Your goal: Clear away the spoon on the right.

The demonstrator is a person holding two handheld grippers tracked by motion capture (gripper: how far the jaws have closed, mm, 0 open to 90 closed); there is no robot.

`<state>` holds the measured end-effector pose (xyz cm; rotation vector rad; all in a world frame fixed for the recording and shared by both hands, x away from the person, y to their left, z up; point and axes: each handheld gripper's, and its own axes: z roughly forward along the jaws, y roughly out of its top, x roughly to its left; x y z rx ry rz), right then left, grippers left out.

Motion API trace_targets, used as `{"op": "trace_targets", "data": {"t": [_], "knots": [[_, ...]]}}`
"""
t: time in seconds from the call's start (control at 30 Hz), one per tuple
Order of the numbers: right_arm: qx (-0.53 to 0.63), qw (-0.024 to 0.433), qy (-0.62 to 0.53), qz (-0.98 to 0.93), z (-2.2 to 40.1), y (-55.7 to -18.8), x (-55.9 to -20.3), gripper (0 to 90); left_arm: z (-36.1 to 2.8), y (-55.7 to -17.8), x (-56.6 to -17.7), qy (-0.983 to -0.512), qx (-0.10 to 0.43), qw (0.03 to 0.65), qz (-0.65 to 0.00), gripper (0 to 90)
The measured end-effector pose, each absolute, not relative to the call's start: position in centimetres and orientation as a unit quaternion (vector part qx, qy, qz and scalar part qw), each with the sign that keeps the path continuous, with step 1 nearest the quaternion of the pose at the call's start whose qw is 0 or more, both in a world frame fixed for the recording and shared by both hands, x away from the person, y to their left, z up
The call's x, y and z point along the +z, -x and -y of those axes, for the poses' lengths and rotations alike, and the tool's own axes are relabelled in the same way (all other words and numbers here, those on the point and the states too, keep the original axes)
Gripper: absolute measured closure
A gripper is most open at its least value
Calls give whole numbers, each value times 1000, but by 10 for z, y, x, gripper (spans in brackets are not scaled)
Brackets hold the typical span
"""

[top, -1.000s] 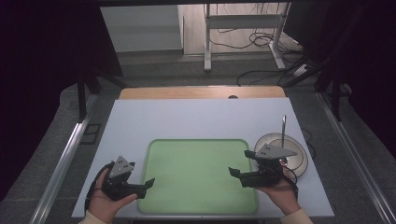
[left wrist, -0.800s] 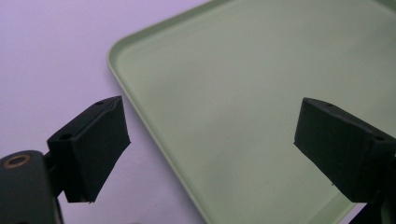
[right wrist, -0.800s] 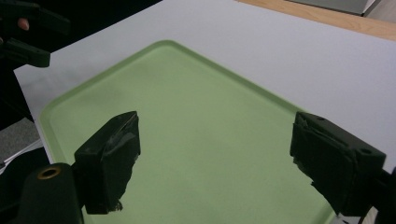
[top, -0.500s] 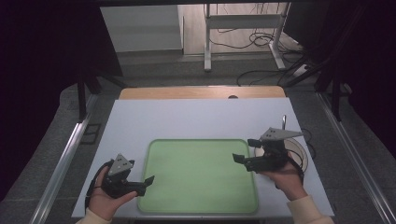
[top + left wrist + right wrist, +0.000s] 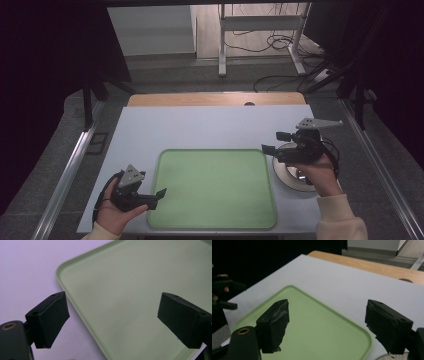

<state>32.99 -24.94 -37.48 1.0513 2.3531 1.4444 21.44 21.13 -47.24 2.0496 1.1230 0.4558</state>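
A light green tray (image 5: pixel 215 187) lies bare in the middle of the white table (image 5: pixel 200 125). My left gripper (image 5: pixel 156 197) rests low at the tray's near left corner, open, with nothing between its jaws. In the left gripper view the left gripper (image 5: pixel 112 320) straddles the tray (image 5: pixel 130 290) edge. My right gripper (image 5: pixel 274 142) hangs raised past the tray's right edge, open and holding nothing, above a white round plate (image 5: pixel 287 175). The right gripper view has the right gripper (image 5: pixel 327 322) looking across the tray (image 5: pixel 317 330) towards the other hand's gripper (image 5: pixel 224 295).
A wooden strip (image 5: pixel 215 99) runs along the table's far edge. Metal rails (image 5: pixel 75 165) flank the table on both sides. A metal stand (image 5: pixel 260 35) and cables lie on the floor beyond. The plate's rim (image 5: pixel 384 357) peeks in at the bottom of the right gripper view.
My right gripper has lifted and moved back and to the right, from the tray's right edge to above the plate. The left gripper has stayed put.
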Motion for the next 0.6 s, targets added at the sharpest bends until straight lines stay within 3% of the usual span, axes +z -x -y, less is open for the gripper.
{"op": "trace_targets", "data": {"t": [0.6], "knots": [[489,139,-400,-762,304,-338,-375,190,-214,-214,-473,-797,179,372,-441,98]]}}
